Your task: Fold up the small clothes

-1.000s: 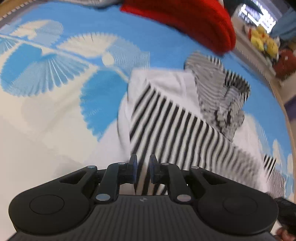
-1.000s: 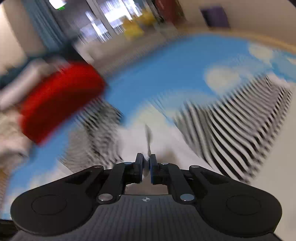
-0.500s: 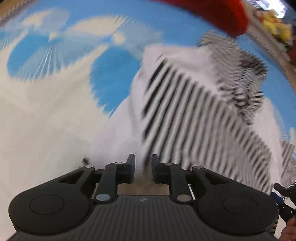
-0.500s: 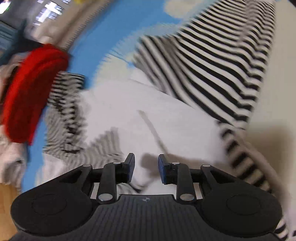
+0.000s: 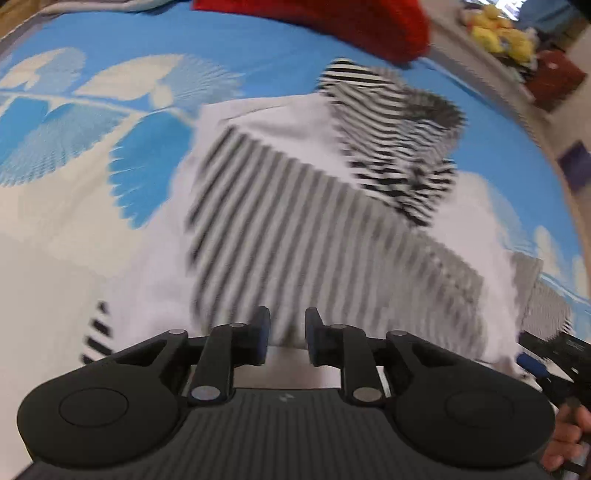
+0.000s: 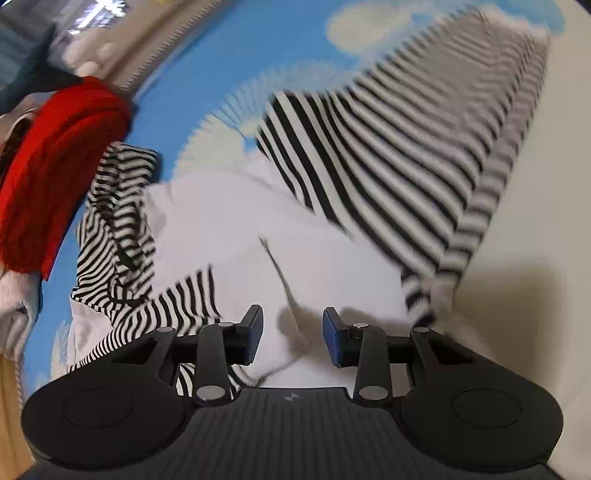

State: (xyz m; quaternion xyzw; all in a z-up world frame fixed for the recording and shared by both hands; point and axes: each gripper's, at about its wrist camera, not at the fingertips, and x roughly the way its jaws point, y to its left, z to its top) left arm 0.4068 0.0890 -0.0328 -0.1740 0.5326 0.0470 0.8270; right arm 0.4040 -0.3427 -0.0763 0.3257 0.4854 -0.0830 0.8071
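Observation:
A black-and-white striped garment with white panels (image 5: pixel 314 206) lies spread on the blue and cream patterned cover (image 5: pixel 110 122). Its striped sleeve is bunched at the far side. My left gripper (image 5: pixel 286 332) hovers over the garment's near hem, jaws opening, nothing between the pads. In the right wrist view the same garment (image 6: pixel 229 236) fills the middle, with a striped panel to the right and a crumpled striped sleeve on the left. My right gripper (image 6: pixel 293 332) hangs over a white fold with a thin seam; its jaws are opening and the cloth is free of the pads.
A folded red knit item (image 5: pixel 332 18) lies beyond the garment, also seen as the red knit item (image 6: pixel 55 166) at the left. Yellow toys (image 5: pixel 498 33) sit on a ledge at far right. The other gripper and a hand (image 5: pixel 561 373) show at the lower right edge.
Both grippers went from nearly shut to open, letting the cloth go. The left drew back toward the near hem; the right dropped closer to the white fold.

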